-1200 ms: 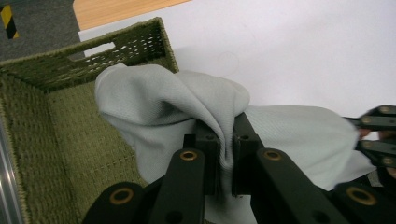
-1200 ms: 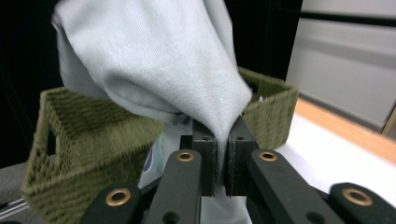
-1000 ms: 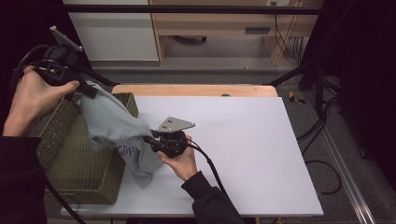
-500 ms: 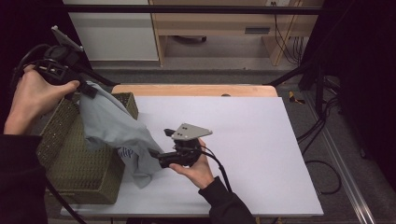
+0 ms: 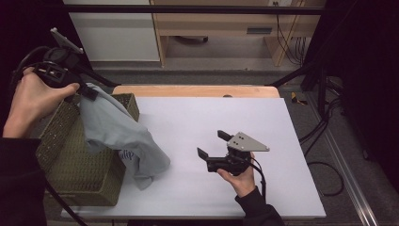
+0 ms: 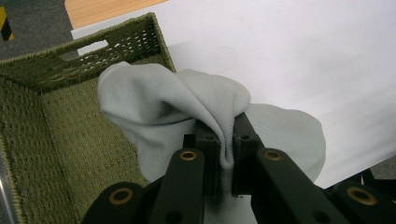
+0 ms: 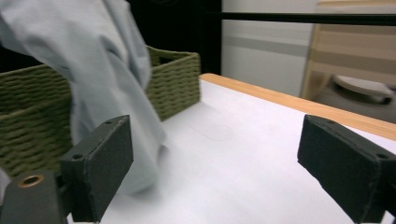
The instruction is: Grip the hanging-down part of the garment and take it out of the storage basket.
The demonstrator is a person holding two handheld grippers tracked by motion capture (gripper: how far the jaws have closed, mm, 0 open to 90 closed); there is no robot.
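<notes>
Holding a pale grey garment [image 5: 120, 136] up with my left gripper [image 5: 89, 92] in the high view, jaws clamped on its top edge above the green woven basket [image 5: 80, 165]. The cloth is hanging over the basket's right rim, its lower end lying on the white table [image 5: 282, 122]. There is dark print on the fabric near the basket edge; I'm reading something like "slip", too small to confirm. My right gripper [image 5: 214, 146] is sitting in my right hand [image 5: 242, 176] over the table, jaws wide and holding nothing, apart from the cloth.

Left gripper view: I'm looking along jaws pinching a bunched fold of the garment [image 6: 187, 102], with the basket [image 6: 56, 107] interior to the left and the table [image 6: 303, 56] to the right. The cloth is blocking part of the basket.

Right gripper view: I'm seeing my pads [image 7: 100, 163] spread wide over the table [image 7: 243, 158], the garment [image 7: 93, 60] hanging at left in front of the basket [image 7: 173, 79]. A wooden table edge [image 7: 299, 105] is running behind.
</notes>
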